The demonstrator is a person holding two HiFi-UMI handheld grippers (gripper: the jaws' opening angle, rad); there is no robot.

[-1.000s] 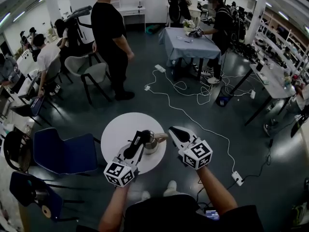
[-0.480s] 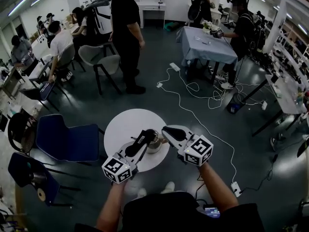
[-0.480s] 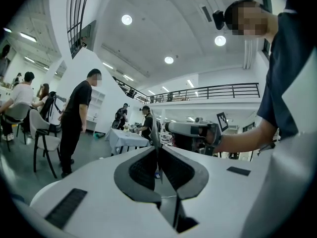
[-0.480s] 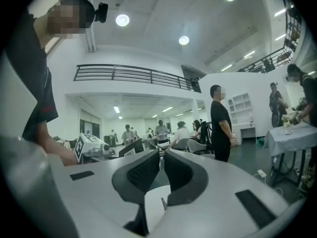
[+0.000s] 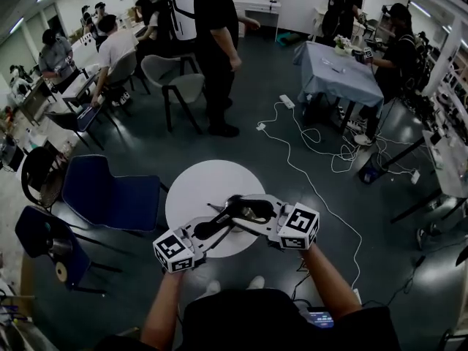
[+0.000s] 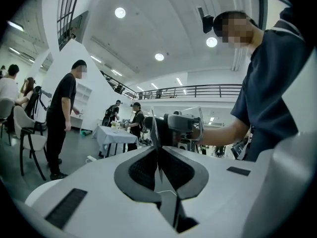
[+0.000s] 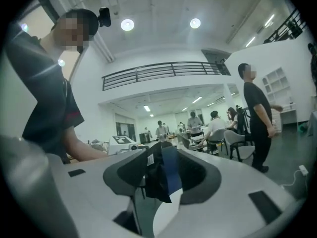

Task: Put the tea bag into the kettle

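As the right gripper [image 7: 162,181] opens, its jaws flank the tea bag [image 7: 171,170].

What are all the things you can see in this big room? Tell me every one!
round table: one, white, under the grippers
blue chairs: two, left of that table
grey chair: one, beside the standing person
cloth-covered table: one, grey-blue, back right
cables: a few, white, across the floor
people: one standing in black, several seated back left, two near the cloth-covered table
tea bag: one, dark with a blue strip, between both grippers' jaws
kettle: not visible behind the grippers
left gripper: one, pale grey with black jaws, shut on the tea bag
right gripper: one, same colours, jaws opening around the tea bag
forearms: two, bare, bottom of the head view
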